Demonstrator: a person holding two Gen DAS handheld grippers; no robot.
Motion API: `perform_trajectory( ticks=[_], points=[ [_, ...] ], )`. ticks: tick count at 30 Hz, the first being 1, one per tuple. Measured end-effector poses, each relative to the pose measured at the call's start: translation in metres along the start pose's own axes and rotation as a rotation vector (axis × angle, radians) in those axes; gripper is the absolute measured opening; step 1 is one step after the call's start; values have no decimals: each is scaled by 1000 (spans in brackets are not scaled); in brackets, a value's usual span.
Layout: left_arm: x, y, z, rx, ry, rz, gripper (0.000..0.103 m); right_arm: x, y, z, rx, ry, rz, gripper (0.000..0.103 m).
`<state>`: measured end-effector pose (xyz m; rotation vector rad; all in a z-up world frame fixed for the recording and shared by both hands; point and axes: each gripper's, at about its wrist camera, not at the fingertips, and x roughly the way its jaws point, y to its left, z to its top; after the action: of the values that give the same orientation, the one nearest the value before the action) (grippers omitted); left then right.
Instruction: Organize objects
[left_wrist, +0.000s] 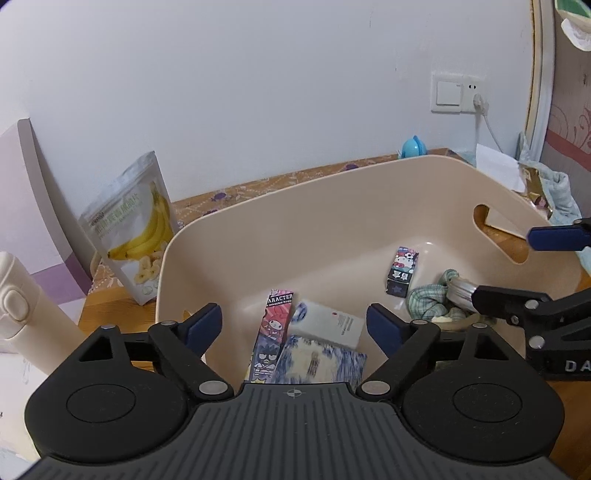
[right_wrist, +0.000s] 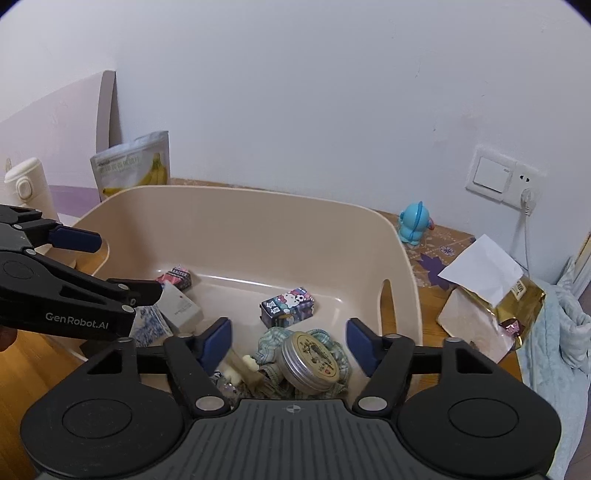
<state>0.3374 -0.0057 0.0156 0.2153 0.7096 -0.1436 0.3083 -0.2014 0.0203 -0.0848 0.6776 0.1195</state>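
Tongs on both sides hang apart and empty over the beige plastic tub (right_wrist: 236, 206) on the wooden table (left_wrist: 110, 295): the left tongs (left_wrist: 295, 325) above the long cartoon-printed box (left_wrist: 271, 332) and white carton (left_wrist: 328, 325), the right tongs (right_wrist: 290, 345) above the round silver tin (right_wrist: 310, 363) lying on a green checked cloth (right_wrist: 332, 341). Most small items already sit inside. Judging by what stands outside, the banana-chip pouch (left_wrist: 136, 225) near the tub's left wall looks a likely next pick; grip it low across the flat body, since a soft bag may buckle or slip.
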Motion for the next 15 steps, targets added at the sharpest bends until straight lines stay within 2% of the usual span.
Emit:
perform_trajectory(
  ticks=[3, 4, 15],
  points=[
    [-8, -2, 0, -3, -14, 6, 89, -9, -4, 0, 26, -14, -6, 99],
    [-12, -3, -1, -6, -18, 7, 89, -13, -5, 0, 33, -19, -3, 101],
    [-47, -4, -11, -58, -44, 19, 89, -47, -2, -3, 44, -42, 0, 103]
  ],
)
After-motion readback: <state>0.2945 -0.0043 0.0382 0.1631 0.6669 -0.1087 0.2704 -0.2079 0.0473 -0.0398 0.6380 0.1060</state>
